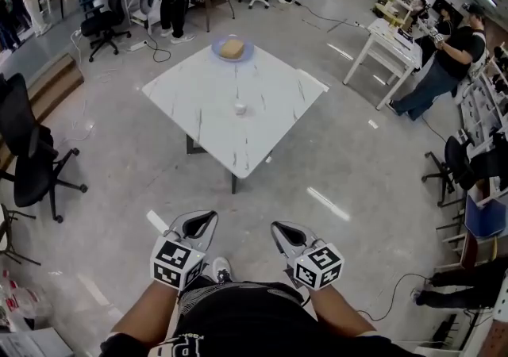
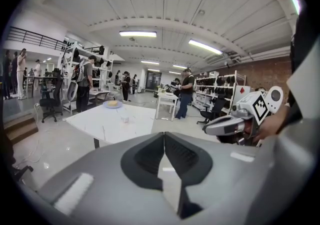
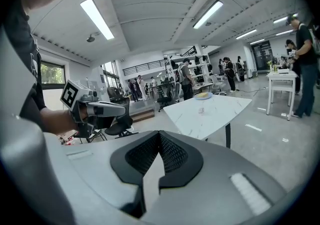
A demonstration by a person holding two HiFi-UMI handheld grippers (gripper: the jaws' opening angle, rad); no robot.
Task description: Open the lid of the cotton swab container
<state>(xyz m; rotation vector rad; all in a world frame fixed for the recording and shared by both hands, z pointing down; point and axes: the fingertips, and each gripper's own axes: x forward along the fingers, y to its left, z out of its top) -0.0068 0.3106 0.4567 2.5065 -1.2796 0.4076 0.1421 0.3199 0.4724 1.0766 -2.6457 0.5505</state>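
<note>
One marble table (image 1: pixel 202 97) on grey floor (image 1: pixel 349 181) bears a small container (image 1: pixel 240 108)

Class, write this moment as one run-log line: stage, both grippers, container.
stage: pre-contact | left gripper: shut, empty | right gripper: shut, empty | cotton swab container: on white table, far from both grippers

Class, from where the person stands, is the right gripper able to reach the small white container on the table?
Probably not yet: the container sits on the table well beyond the right gripper. Only open floor lies between, so stepping closer should do.
</note>
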